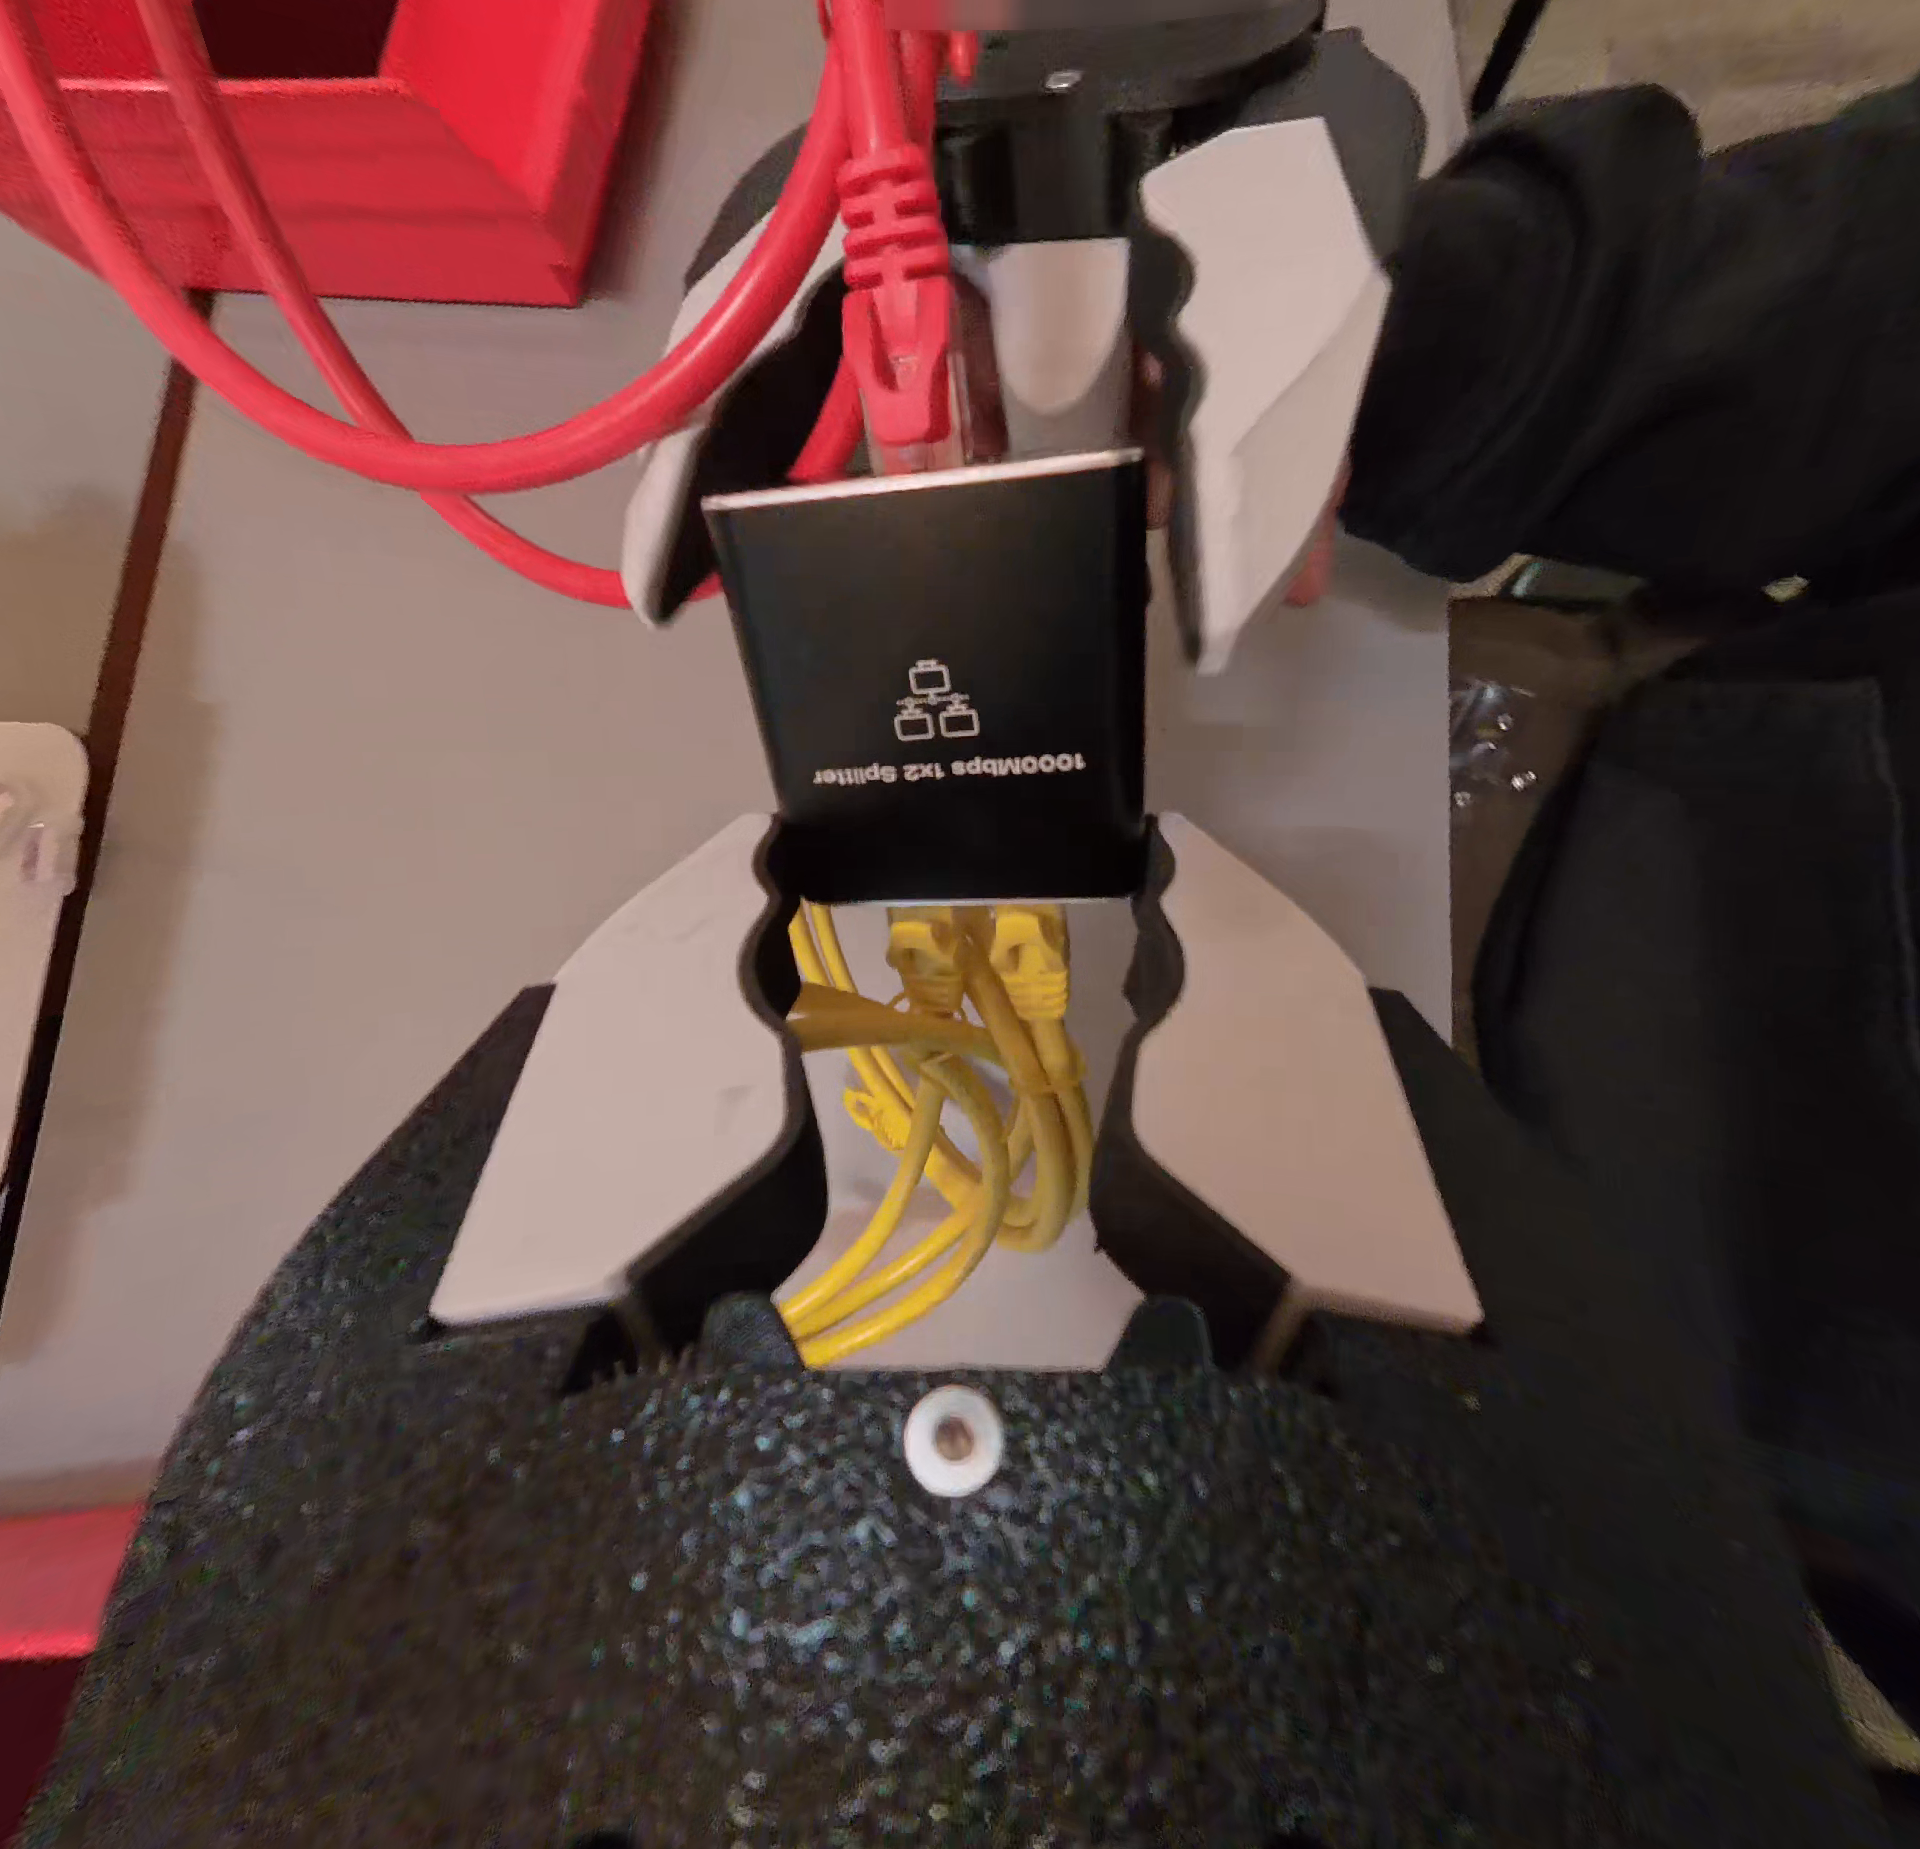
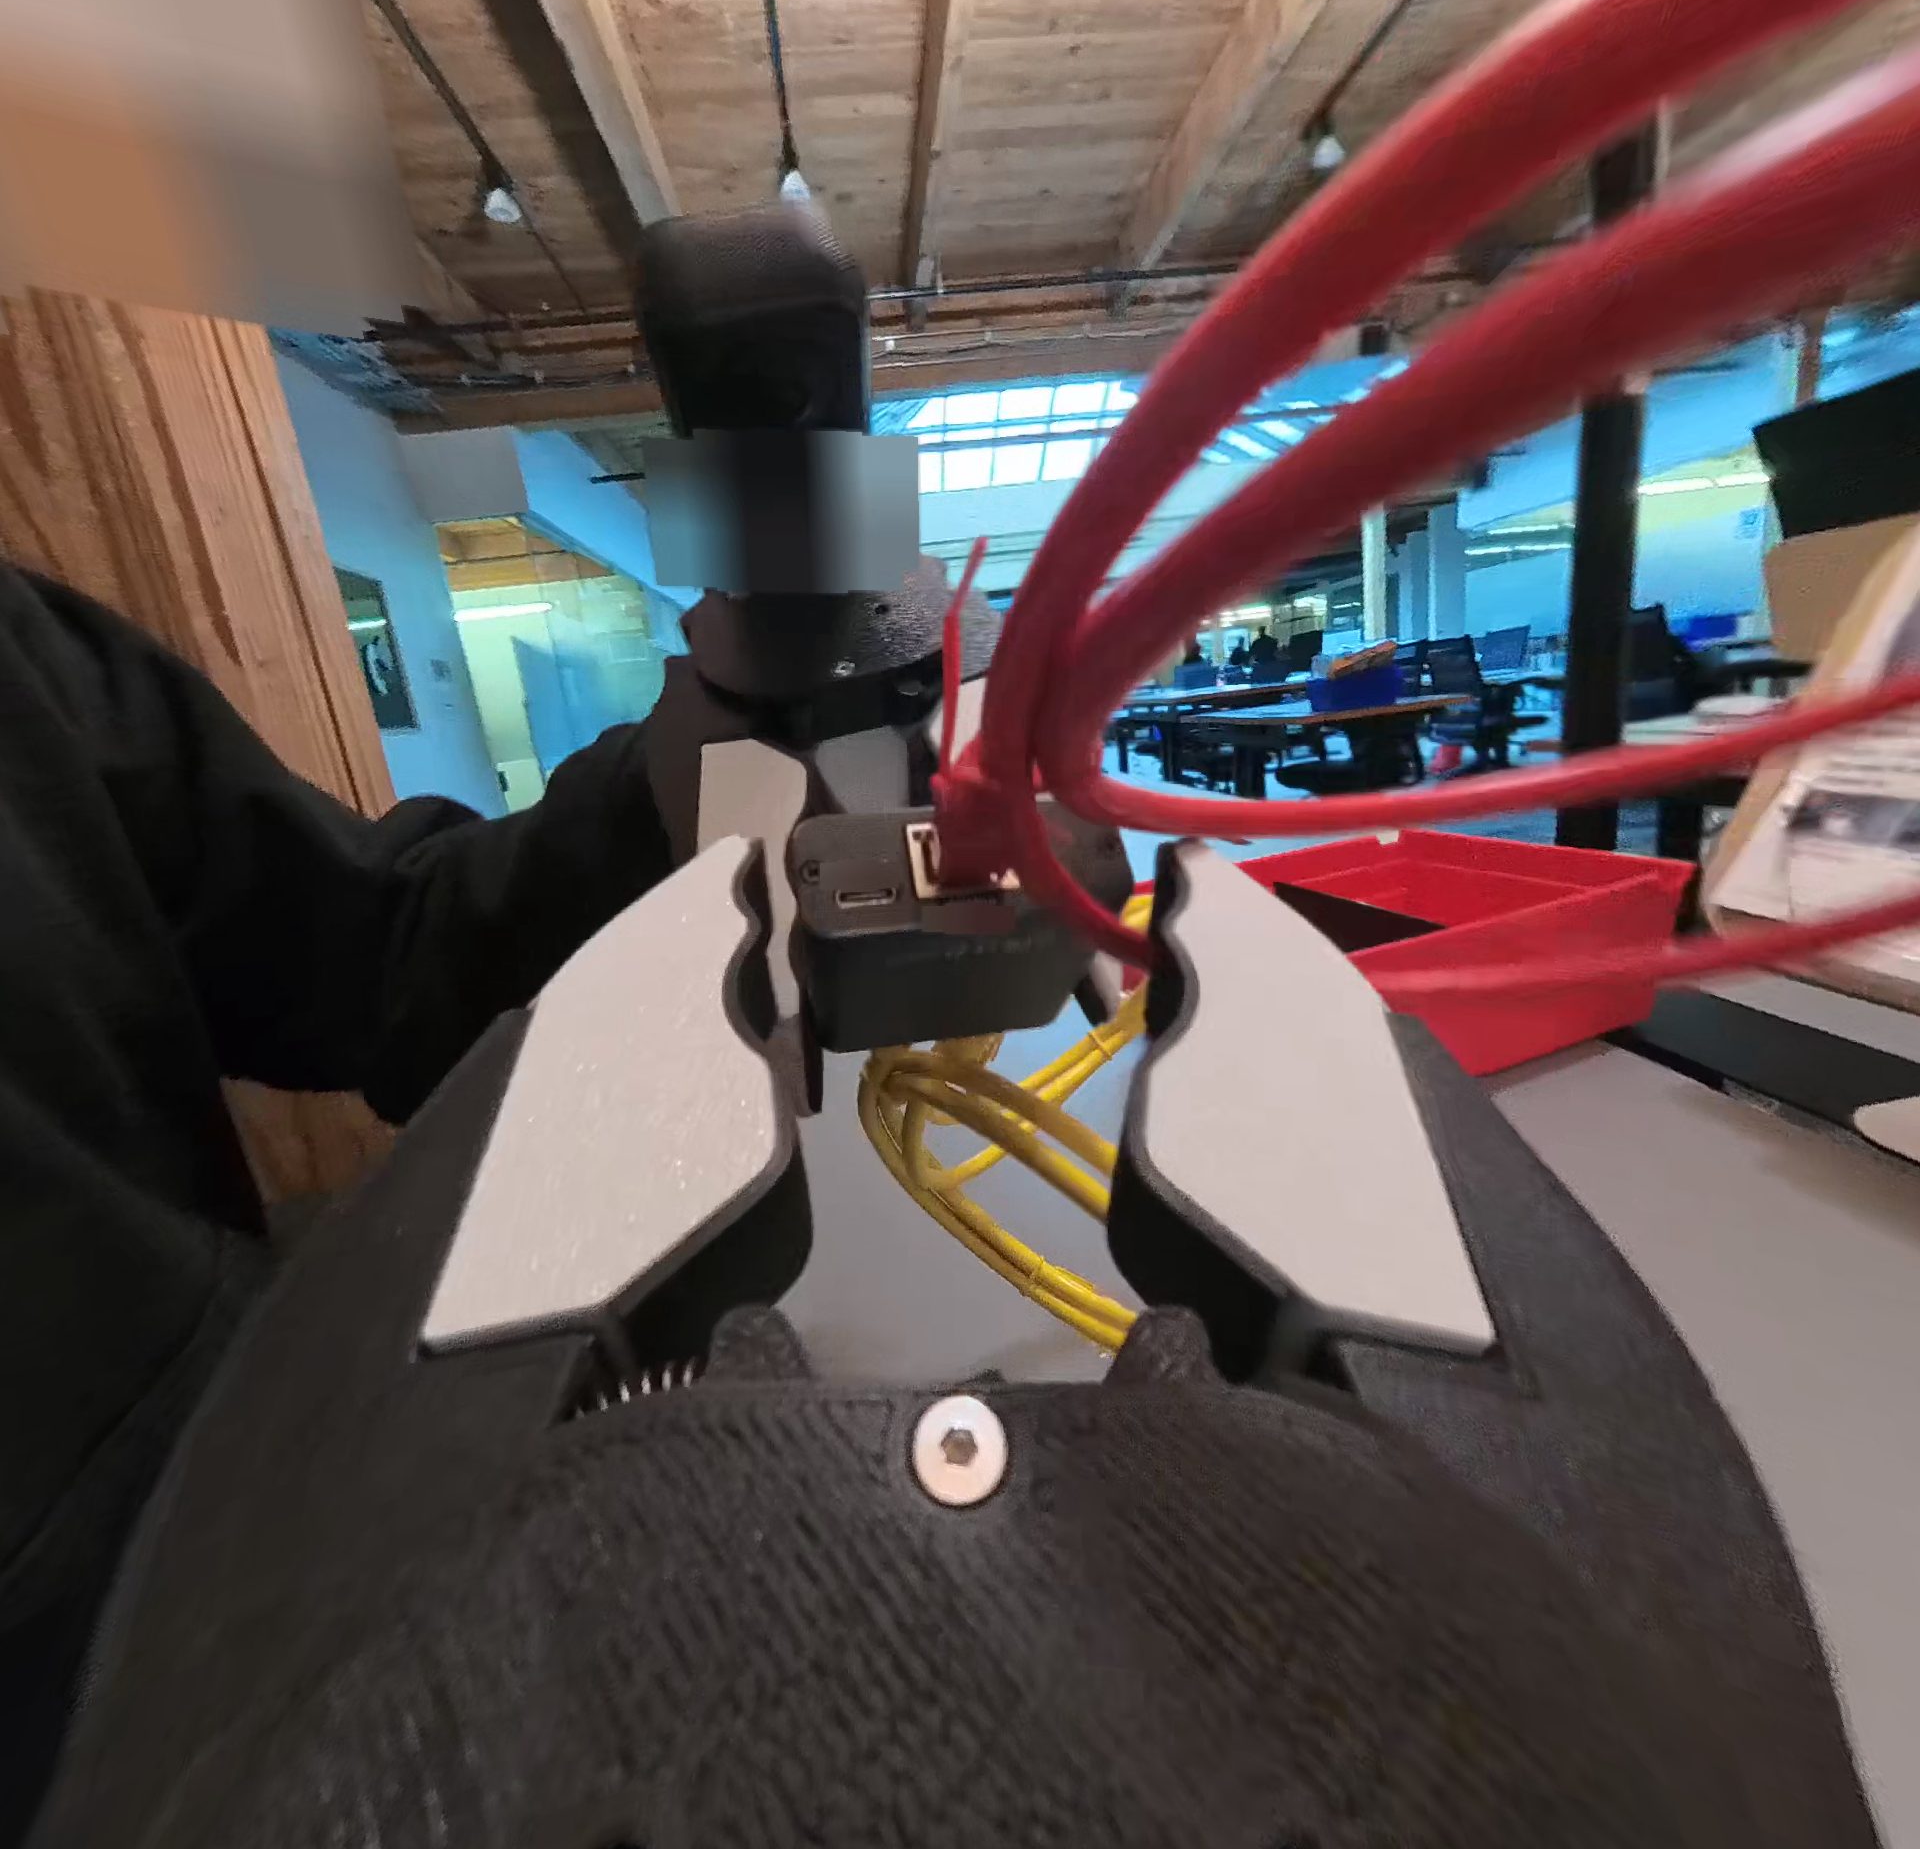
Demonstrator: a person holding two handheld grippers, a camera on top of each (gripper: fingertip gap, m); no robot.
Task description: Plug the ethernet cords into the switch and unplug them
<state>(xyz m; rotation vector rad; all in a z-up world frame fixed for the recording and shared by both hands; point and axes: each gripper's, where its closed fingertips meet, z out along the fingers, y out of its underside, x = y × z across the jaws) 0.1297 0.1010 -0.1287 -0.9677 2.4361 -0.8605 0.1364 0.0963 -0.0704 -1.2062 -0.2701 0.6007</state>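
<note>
Above the table, left tongs clamp switch; right tongs gape

Even indoor light, soft shadows. Strong wide-angle bending at edges. Red cables right of right claw blurred, oversized. Bright blue-white windows beyond claw, slightly overexposed.

The little box is black with a small white picture and white writing on top. One cord is bright red. The other cords are yellow. The tray is red too. The table is plain grey. Each gripper is speckled black with pale grey fingers. The sleeve is black. The ceiling is light brown wood with stripes.
</note>
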